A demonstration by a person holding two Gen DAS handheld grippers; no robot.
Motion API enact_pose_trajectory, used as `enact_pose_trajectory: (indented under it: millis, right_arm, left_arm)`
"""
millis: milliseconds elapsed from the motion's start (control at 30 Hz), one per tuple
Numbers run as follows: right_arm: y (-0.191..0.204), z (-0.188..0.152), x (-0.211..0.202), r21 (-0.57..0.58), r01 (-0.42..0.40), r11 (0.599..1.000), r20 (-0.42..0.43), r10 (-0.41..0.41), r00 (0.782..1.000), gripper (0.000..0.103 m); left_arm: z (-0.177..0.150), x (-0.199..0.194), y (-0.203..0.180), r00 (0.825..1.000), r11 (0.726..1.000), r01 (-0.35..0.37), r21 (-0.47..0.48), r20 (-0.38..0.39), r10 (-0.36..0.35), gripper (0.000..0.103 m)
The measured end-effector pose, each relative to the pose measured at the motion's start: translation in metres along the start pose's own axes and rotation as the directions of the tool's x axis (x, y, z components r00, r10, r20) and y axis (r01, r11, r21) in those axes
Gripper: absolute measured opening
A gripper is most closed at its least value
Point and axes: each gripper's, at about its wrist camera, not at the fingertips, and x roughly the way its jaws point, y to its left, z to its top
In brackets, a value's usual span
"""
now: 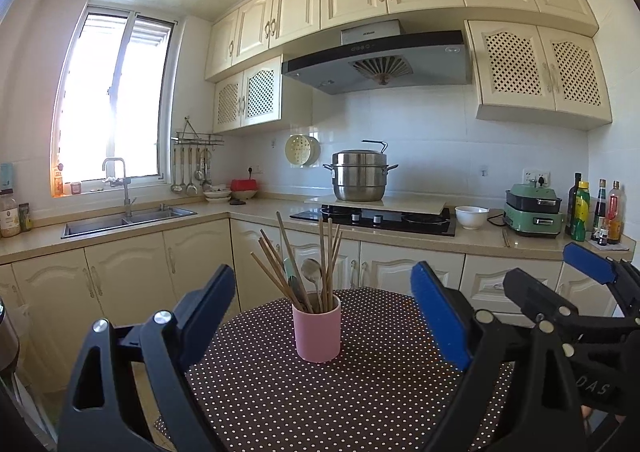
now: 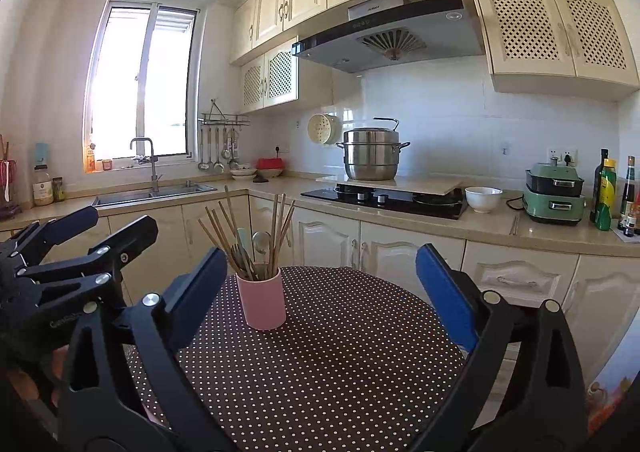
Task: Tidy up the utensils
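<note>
On the polka-dot brown desk stands the pink cylindrical cup, holding wooden chopsticks and a metal spoon. Left gripper and right gripper fingers are released, empty, short of the cup. No utensils appear outside the cup; withdraw level, avoiding the chopsticks.

utensils in a cup on the table, counter behind

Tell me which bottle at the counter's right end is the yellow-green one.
The plastic bottle with the yellow cap, second from the left in that group. The dark green glass bottle stands left of it; the dark sauce bottles stand to its right.
</note>
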Motion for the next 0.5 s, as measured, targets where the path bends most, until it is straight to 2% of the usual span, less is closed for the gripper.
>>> enact_pose_trajectory:
  millis: [500]
  right_arm:
    - [-0.0005, 0.002, -0.0022, -0.011, 0.006, 1.0, 0.009, -0.006, 1.0, 0.094]
  left_arm:
    - [0.0025, 0.0022, -0.002, 1.0, 1.0, 0.013, -0.001, 0.012, -0.013, 0.088]
